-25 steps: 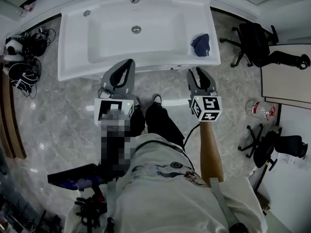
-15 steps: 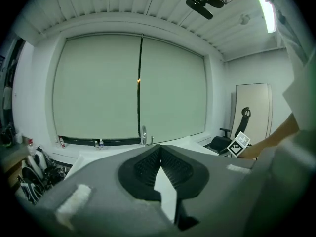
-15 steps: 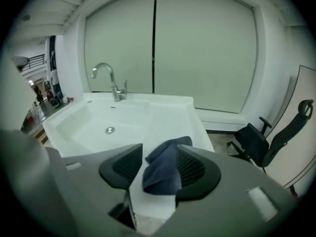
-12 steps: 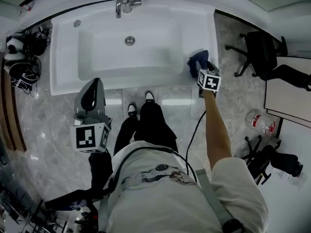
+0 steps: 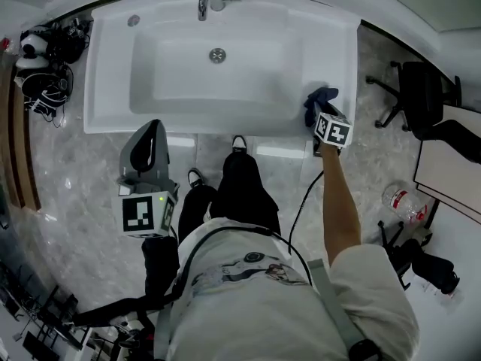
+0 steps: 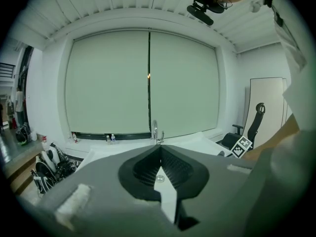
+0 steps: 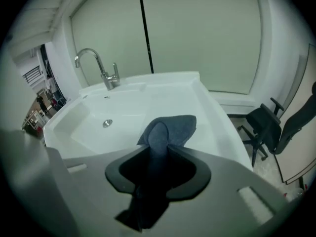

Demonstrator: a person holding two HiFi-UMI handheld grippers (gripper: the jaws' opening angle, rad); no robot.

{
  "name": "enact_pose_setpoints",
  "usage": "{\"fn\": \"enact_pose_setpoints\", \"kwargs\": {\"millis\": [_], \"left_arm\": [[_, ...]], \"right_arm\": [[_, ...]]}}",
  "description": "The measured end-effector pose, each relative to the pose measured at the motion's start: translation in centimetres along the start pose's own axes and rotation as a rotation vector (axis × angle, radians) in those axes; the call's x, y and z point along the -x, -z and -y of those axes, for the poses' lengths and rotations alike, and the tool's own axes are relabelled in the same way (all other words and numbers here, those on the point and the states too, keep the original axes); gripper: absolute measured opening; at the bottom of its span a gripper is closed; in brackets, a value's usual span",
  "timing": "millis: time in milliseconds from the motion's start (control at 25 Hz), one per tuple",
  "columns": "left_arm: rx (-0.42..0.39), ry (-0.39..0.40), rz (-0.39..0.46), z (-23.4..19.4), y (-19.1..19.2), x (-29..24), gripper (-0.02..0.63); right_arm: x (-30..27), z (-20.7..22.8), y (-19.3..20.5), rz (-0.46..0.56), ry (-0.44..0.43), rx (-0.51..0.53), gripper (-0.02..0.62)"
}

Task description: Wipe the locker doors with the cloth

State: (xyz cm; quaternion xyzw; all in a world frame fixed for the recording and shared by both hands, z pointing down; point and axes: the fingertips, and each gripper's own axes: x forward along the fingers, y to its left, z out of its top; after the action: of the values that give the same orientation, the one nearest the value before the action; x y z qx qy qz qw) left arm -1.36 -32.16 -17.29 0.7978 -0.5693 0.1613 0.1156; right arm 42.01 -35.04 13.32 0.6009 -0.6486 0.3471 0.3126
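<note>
Two grippers show in the head view. The right gripper point(image 5: 317, 113) sits at the right rim of the sink point(image 5: 105, 89) with the dark blue cloth point(image 5: 322, 96) at its tips. The left gripper point(image 5: 150, 130) hangs over the floor point(image 5: 68, 179). Each cube point(image 5: 143, 214) bears a black-and-white square marker.

In the left gripper view the jaws are together, with nothing between them.

In the right gripper view the jaws have just been closing and now pinch the bunched cloth. Its length runs along them, and its peak points out past the tips toward the sink's rim.
</note>
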Motion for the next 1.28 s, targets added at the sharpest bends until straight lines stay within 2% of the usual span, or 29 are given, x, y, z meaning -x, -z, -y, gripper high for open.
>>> {"fn": "enact_pose_setpoints", "kwargs": {"millis": [160, 320, 520, 720, 880, 1000, 1120, 1280], "left_arm": [[0.002, -0.005, 0.028, -1.7, 0.2, 1.7, 0.002], [-0.003, 0.016, 0.052, -3.6, 2.5, 5.5, 0.002], [-0.001, 0.068, 0.060, -7.0, 6.6, 12.1, 0.002], [0.018, 0.089, 0.052, -8.9, 11.6, 17.7, 0.002], [0.028, 0.115, 0.026, -8.6, 17.3, 19.0, 0.002], [0.034, 0.146, 0.017, -6.8, 23.1, 18.0, 0.002], [0.051, 0.153, 0.023, -4.7, 30.1, 15.8, 0.002], [0.046, 0.162, 0.082, -2.4, 39.0, 11.6, 0.002]], "right_arm": [[4.4, -4.6, -3.4, 0.184, -0.063, 0.041, 0.107], [10.4, -11.6, -3.6, 0.335, -0.101, 0.084, 0.110], [16.6, -21.3, -0.3, 0.456, -0.101, 0.115, 0.112], [20.0, -27.3, 6.2, 0.477, -0.067, 0.192, 0.112], [18.6, -30.2, 11.8, 0.463, -0.066, 0.302, 0.112], [15.5, -30.8, 15.6, 0.477, -0.075, 0.407, 0.112], [11.0, -29.9, 18.0, 0.545, -0.081, 0.474, 0.112], [4.4, -27.7, 19.6, 0.672, -0.069, 0.560, 0.112]]}}
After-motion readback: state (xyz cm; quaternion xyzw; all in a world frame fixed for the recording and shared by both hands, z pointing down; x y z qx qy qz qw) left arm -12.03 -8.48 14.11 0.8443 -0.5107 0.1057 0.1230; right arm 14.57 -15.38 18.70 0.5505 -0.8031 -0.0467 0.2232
